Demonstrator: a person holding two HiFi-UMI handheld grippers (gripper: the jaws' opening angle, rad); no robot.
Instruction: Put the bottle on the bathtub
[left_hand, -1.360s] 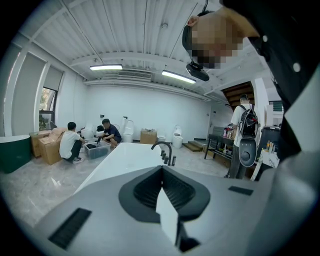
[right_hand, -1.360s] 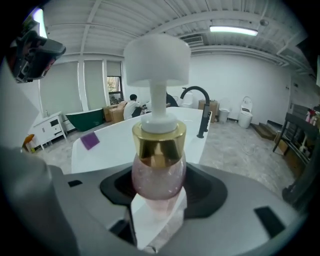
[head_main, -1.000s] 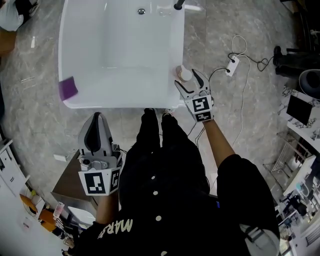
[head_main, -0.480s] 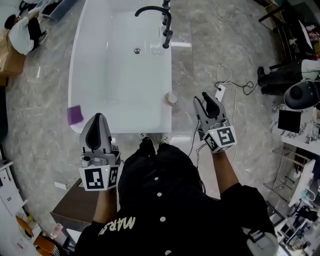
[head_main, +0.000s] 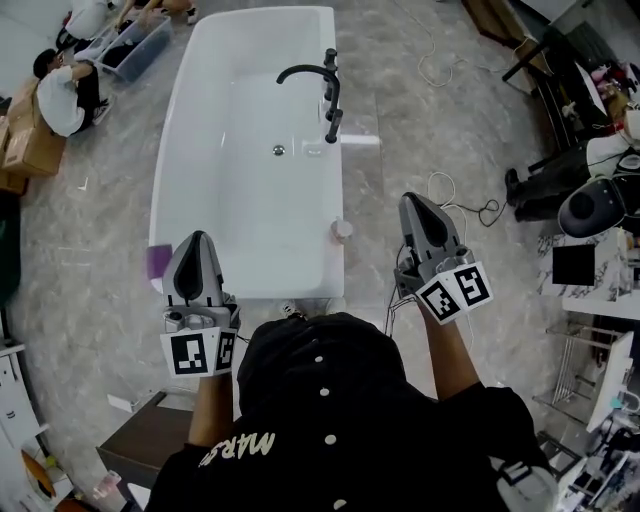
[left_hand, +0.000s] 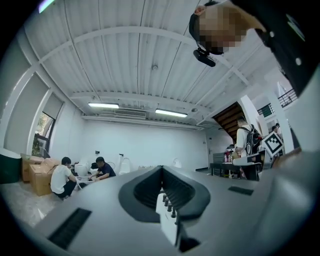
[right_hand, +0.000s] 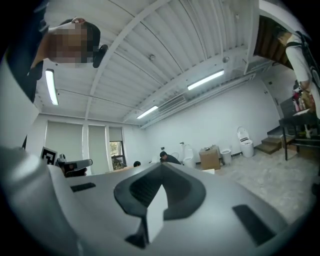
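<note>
The placing step looks done to me: the bottle (head_main: 342, 229) stands upright on the right-hand rim of the bathtub (head_main: 240, 215), near the corner nearest me, and nothing is touching it. My right gripper (head_main: 415, 203) hangs off to the right of the tub, well apart from the bottle, with its fingers (right_hand: 135, 192) pressed together on nothing. My left gripper (head_main: 197, 243) sits at the near left corner of the tub, its fingers clenched and empty too. Both gripper views look up at the ceiling and across the room, so neither is aimed at any work.

I judge that nothing more is called for beyond keeping both grippers clear of the rim, so that the bottle isn't knocked; it stands close to the edge.

A second ago my right gripper was right at the bottle with its fingers spread around it. Since then it has let go, pulled back and closed, I have stepped away from the tub, and the bottle has stayed on its spot
</note>
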